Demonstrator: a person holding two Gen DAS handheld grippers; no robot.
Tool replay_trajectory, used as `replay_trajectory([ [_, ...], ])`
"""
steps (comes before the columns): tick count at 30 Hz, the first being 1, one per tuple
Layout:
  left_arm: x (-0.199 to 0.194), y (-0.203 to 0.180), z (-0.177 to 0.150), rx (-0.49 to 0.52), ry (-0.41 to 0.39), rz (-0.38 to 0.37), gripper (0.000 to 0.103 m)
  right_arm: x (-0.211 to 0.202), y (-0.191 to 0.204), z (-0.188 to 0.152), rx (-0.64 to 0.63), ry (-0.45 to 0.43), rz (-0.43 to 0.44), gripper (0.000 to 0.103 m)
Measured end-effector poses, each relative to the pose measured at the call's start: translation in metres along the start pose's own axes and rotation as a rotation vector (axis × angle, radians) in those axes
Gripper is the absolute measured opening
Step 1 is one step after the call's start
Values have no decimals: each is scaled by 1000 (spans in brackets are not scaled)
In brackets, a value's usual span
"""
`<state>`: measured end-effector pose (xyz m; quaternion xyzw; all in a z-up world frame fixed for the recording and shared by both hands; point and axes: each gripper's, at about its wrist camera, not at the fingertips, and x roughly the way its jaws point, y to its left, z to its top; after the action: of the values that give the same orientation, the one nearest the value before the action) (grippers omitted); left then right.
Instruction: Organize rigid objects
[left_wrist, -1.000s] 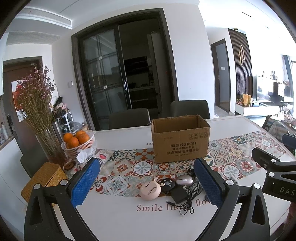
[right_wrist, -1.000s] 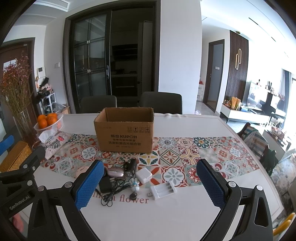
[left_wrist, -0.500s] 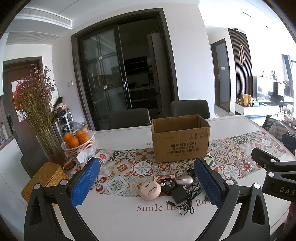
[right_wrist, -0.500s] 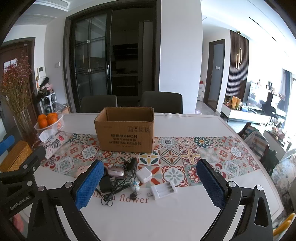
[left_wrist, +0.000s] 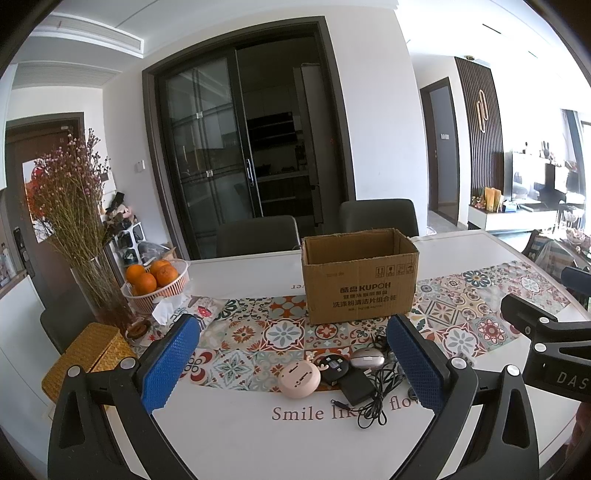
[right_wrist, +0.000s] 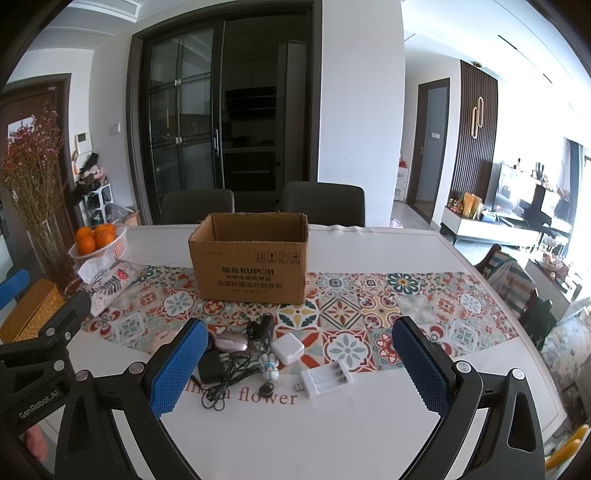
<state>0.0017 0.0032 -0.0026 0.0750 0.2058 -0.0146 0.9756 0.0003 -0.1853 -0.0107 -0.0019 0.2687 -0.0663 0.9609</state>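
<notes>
Gadgets lie in a loose heap near the desk's (right_wrist: 369, 435) front edge: a pink round case (left_wrist: 299, 379), a black round device (left_wrist: 334, 367), a silver mouse (right_wrist: 231, 340), a black adapter (left_wrist: 357, 386) with tangled cable (right_wrist: 225, 384), a white charger cube (right_wrist: 288, 348) and a white battery holder (right_wrist: 327, 378). At 12 o'clock beyond them an open cardboard box (right_wrist: 251, 267) stands upright on the patterned runner (right_wrist: 369, 321). Both claws hover above the desk, released and holding nothing — left claw (left_wrist: 295, 365), right claw (right_wrist: 299, 365). Round at 10 o'clock sit a basket of oranges (left_wrist: 157, 286), a vase of dried flowers (left_wrist: 77, 221), a tissue pouch (right_wrist: 110, 284) and a woven box (left_wrist: 88, 356). The right claw's left finger covers part of the heap, and I can't make out the small trinkets — or what the box holds.
</notes>
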Motion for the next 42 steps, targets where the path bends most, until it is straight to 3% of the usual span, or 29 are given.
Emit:
replay_trajectory([
  [25,1,-3,-5,3,13,-6,103,1,2,-1,2,13,3,101],
  [42,49,11,-20,-30,159,27,103,52,17,-13,3,124,67,101],
])
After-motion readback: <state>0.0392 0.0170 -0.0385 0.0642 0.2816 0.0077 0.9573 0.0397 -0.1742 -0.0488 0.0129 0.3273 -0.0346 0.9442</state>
